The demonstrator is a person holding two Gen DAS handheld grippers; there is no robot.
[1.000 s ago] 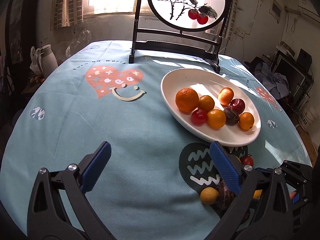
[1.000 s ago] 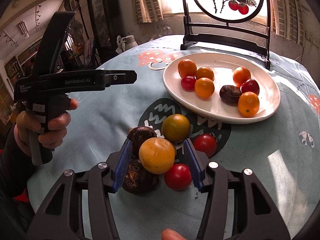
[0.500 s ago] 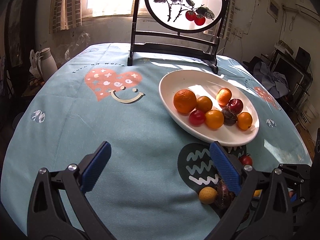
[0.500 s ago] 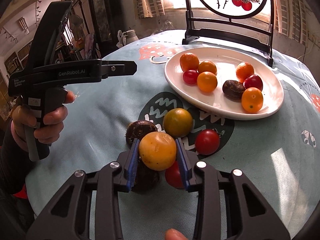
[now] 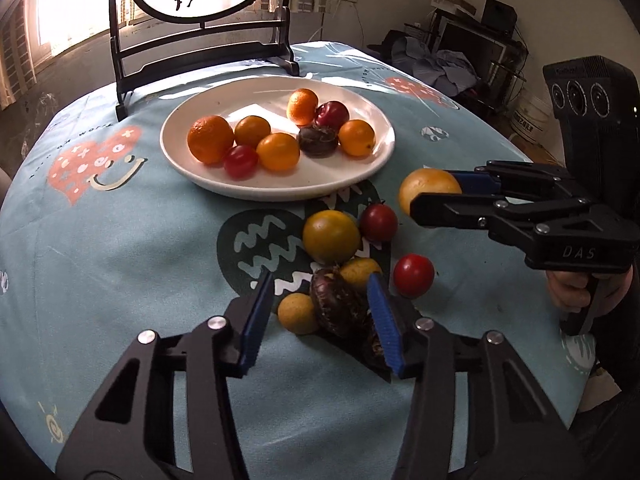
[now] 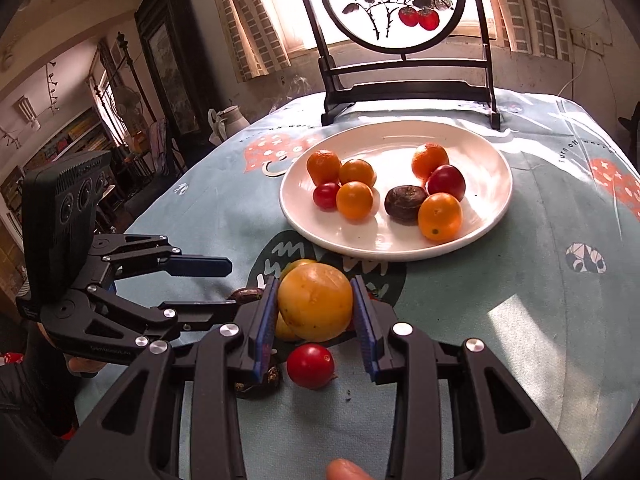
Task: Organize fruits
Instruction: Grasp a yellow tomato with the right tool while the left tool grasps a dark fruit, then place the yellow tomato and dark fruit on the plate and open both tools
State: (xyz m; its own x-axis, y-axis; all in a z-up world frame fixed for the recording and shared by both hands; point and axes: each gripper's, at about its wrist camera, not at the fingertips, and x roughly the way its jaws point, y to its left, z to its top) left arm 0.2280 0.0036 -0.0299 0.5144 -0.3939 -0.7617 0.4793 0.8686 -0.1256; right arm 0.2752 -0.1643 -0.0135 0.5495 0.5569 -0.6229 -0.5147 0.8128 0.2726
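My right gripper (image 6: 315, 312) is shut on a large yellow-orange fruit (image 6: 315, 307) and holds it above the loose pile; it also shows in the left wrist view (image 5: 430, 190). My left gripper (image 5: 322, 314) is open, its jaws on either side of a dark wrinkled fruit (image 5: 338, 300) and a small yellow fruit (image 5: 298, 313). A yellow-green fruit (image 5: 331, 236) and two red tomatoes (image 5: 413, 275) lie near them. A white plate (image 5: 374, 158) holds several oranges, red fruits and a dark fruit.
A black-framed round painted screen (image 6: 394, 40) stands behind the plate at the table's far edge. The blue patterned tablecloth (image 5: 120, 240) covers the round table. A white jug (image 6: 229, 120) and furniture stand beyond the table on the left.
My right gripper closed on the yellow-orange fruit and lifted it. My left gripper swung right over the loose fruit pile and narrowed around the dark fruit.
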